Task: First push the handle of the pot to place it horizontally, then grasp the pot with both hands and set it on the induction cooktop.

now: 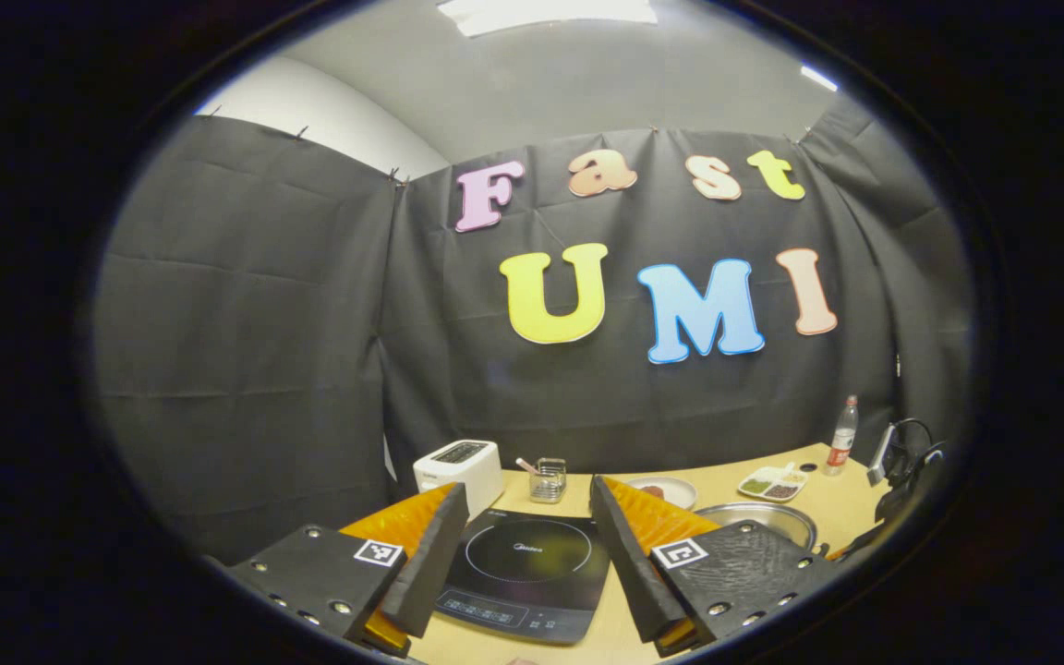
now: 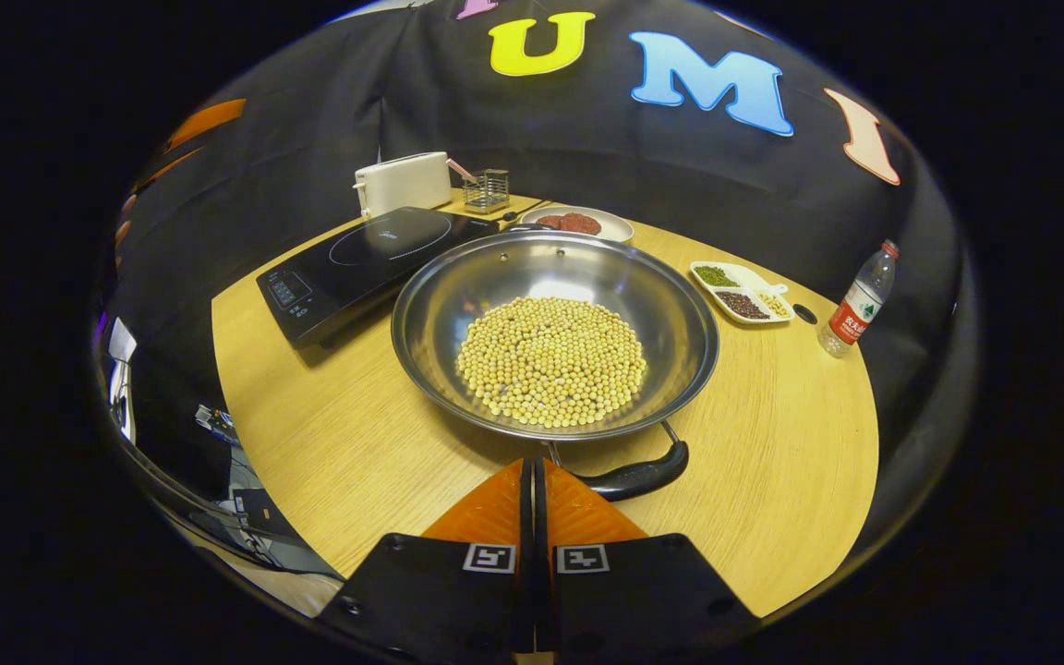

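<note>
A round wooden bench (image 2: 329, 443) carries the whole setup inside the booth. At its centre sits the steel pot (image 2: 555, 337), a wide shallow pan with a mound of pale beans (image 2: 550, 358) in its bowl, its black handle (image 2: 635, 477) lying at the near rim and angled off to one side, apparently not yet squared up. The induction cooktop (image 2: 361, 263) lies just beside the pot on the far left, bare and ready to receive it. Behind stand a white toaster (image 2: 403, 183), a small wire basket (image 2: 486, 190) and a plate of dark food (image 2: 576, 223); a divided dish (image 2: 743, 293) of grains and a water bottle (image 2: 860, 300) sit off to the right. The right tool (image 2: 533, 480) is clenched with nothing between its fingers, tips just at the handle, likely closed to make a firm pusher. The left tool (image 1: 523, 526) hangs released, jaws wide, over the cooktop (image 1: 525, 573), seemingly waiting for the two-handed lift.
</note>
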A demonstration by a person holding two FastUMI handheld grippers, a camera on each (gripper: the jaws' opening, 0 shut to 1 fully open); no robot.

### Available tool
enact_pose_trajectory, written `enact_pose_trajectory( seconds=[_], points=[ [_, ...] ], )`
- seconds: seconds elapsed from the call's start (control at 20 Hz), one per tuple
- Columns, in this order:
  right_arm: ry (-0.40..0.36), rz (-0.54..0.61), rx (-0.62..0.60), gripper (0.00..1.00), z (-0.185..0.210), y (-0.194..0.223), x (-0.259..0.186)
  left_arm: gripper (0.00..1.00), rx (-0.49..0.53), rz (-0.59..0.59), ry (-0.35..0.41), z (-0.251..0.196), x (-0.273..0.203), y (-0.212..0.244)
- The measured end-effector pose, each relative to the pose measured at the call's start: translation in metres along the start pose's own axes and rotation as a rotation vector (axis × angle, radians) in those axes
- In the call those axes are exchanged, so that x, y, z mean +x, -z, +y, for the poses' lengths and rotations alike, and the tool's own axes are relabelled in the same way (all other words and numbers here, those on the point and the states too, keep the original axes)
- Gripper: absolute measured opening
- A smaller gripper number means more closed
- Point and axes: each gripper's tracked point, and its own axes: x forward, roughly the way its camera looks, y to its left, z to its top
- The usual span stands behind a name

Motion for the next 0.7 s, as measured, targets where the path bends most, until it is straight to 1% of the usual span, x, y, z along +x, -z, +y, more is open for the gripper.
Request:
enact_pose_trajectory(
  seconds=[0.3, 0.4, 0.45, 0.5, 0.55, 0.6, 0.65, 0.7],
  points=[
    [0.070, -0.003, 0.043, 0.02, -0.032, -0.004, 0.001, 0.82, -0.002, 0.007, -0.003, -0.004, 0.001, 0.003],
    [0.087, -0.006, 0.061, 0.02, -0.041, -0.007, 0.003, 0.82, -0.005, 0.011, -0.001, -0.007, 0.002, 0.005],
    [0.095, -0.007, 0.069, 0.00, -0.044, -0.006, 0.005, 0.82, -0.003, 0.013, 0.000, -0.007, 0.002, 0.006],
    [0.104, -0.005, 0.076, 0.02, -0.049, -0.006, 0.005, 0.82, -0.001, 0.015, -0.001, -0.008, 0.003, 0.006],
    [0.111, -0.004, 0.080, 0.02, -0.052, -0.006, 0.007, 0.82, 0.000, 0.016, -0.001, -0.010, 0.003, 0.007],
    [0.118, -0.004, 0.083, 0.00, -0.055, -0.007, 0.008, 0.82, 0.002, 0.018, -0.001, -0.012, 0.004, 0.007],
    [0.121, -0.003, 0.086, 0.02, -0.058, -0.007, 0.010, 0.82, 0.005, 0.020, -0.003, -0.013, 0.004, 0.008],
    [0.124, -0.003, 0.091, 0.02, -0.061, -0.007, 0.011, 0.82, 0.007, 0.022, -0.004, -0.013, 0.005, 0.008]
  ],
)
